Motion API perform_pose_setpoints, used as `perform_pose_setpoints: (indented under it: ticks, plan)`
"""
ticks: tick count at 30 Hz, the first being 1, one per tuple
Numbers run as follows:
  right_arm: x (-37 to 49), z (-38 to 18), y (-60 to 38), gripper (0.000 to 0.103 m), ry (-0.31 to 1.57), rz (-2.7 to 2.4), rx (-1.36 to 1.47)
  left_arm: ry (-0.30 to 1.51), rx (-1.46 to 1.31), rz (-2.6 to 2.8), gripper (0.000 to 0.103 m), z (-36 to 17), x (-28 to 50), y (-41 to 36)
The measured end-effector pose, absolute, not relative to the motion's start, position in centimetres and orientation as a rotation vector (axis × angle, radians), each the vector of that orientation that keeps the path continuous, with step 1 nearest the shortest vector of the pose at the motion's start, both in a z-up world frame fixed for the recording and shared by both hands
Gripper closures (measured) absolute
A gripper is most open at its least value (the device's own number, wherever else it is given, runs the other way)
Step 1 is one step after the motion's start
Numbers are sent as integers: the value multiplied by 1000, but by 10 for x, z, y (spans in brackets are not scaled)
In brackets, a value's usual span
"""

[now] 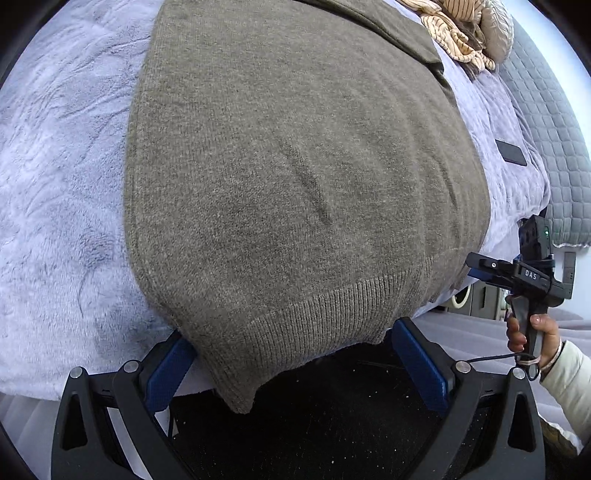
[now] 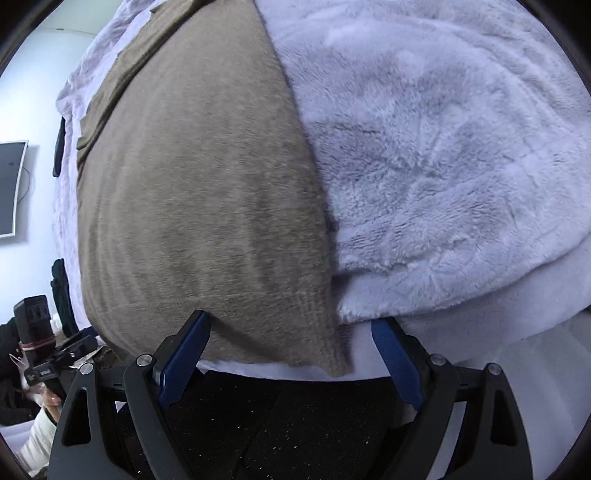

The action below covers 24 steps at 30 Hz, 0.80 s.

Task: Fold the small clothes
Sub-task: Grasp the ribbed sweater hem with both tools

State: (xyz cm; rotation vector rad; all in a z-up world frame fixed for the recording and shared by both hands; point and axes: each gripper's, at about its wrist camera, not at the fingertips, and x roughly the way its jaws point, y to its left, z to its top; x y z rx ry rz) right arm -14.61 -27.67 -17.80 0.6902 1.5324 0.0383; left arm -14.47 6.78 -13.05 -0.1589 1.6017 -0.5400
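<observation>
While both grippers sit at the near edge of the bed, the grey-brown knitted sweater (image 1: 295,177) lies spread flat on the fluffy pale lilac blanket (image 1: 62,192), ribbed hem (image 1: 332,314) toward the cameras and drooping a bit over the edge. The left gripper (image 1: 291,354) has its blue-padded fingers (image 1: 168,373) spread wide, one on each side of the hem corner, nothing pinched as far as I can see. Same deal on the right gripper (image 2: 291,350): jaws apart, with the other hem corner hanging between them. That view is a little blurry, so I can't tell if a pad touches the knit.

Further back there's a crumpled beige striped garment (image 1: 450,33), a dark flat phone-like thing (image 1: 511,153) on the blanket, and a grey quilted cover (image 1: 557,147) off to the side.
</observation>
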Motion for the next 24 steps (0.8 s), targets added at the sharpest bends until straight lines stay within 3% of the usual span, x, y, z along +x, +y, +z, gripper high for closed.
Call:
perform_pose_setpoints:
  ticks: [10, 22, 24]
  plan:
    - [-144, -165, -272, 17, 1490, 284, 861, 1552, -378, -660, 1, -117, -143, 78]
    - [-137, -192, -278, 17, 1553, 259, 856, 1602, -250, -640, 1, -133, -146, 73]
    - [-136, -196, -282, 24, 1551, 249, 896, 1597, -269, -638, 1, -132, -144, 72]
